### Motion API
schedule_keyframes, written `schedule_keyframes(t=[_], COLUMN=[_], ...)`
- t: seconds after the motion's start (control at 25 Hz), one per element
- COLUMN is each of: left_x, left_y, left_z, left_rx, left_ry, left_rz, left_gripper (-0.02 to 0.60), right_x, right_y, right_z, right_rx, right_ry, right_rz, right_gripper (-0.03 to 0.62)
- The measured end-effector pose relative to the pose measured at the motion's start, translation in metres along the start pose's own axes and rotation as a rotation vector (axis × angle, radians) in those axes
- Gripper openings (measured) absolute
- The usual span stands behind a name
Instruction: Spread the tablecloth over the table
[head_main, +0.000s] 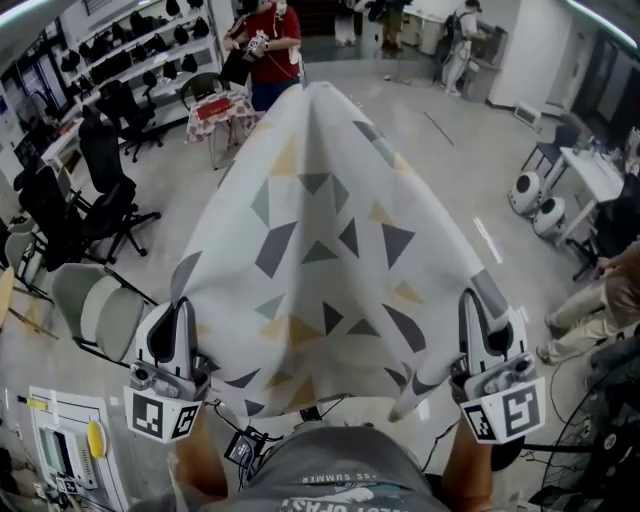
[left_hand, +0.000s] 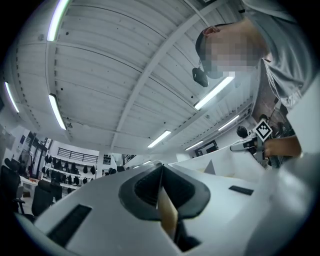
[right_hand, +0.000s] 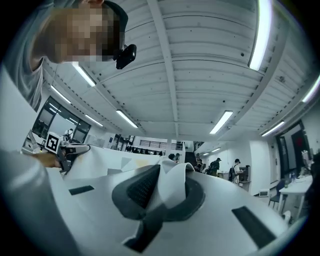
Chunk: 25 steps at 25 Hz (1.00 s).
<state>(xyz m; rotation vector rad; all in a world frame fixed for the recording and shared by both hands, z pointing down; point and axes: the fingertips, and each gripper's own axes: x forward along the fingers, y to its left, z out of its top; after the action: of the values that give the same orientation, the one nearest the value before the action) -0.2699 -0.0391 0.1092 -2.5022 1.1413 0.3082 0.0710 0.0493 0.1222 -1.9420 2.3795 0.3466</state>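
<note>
The left gripper (head_main: 183, 305) and right gripper (head_main: 470, 300) are each pinching a near tablecloth (head_main: 320, 230) corner, holding it spread; lowering it evenly likely follows.

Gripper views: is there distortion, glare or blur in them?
Left gripper view: fisheye bends the ceiling beams, a lamp glares white, the tablecloth edge nearest the lens is soft. Right gripper view: same bending, dark corners, lamps glare too.
</note>
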Motion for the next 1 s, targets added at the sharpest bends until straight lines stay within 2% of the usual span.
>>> schedule_keyframes(t=[0.16, 0.48, 0.76, 1.0], left_x=[0.005, 0.025, 0.035, 0.042], left_y=[0.034, 0.059, 0.074, 0.077], left_z=[-0.019, -0.046, -0.075, -0.095], left_rx=[-0.034, -0.085, -0.119, -0.112], left_ry=[-0.021, -0.047, -0.009, 0.040], left_rz=[-0.035, -0.075, -0.074, -0.041], left_gripper=[-0.001, -0.001, 0.000, -0.001], right_x=[0.020, 0.036, 0.056, 0.075], right_y=[0.018, 0.020, 0.018, 0.007], right_z=[-0.001, -0.006, -0.026, -0.047], right_rx=[-0.028, -0.067, -0.067, -0.047], right_ry=[0.014, 0.051, 0.100, 0.120], right_rz=[-0.048, -0.111, -0.121, -0.089], right_gripper=[0.014, 0.014, 0.014, 0.014])
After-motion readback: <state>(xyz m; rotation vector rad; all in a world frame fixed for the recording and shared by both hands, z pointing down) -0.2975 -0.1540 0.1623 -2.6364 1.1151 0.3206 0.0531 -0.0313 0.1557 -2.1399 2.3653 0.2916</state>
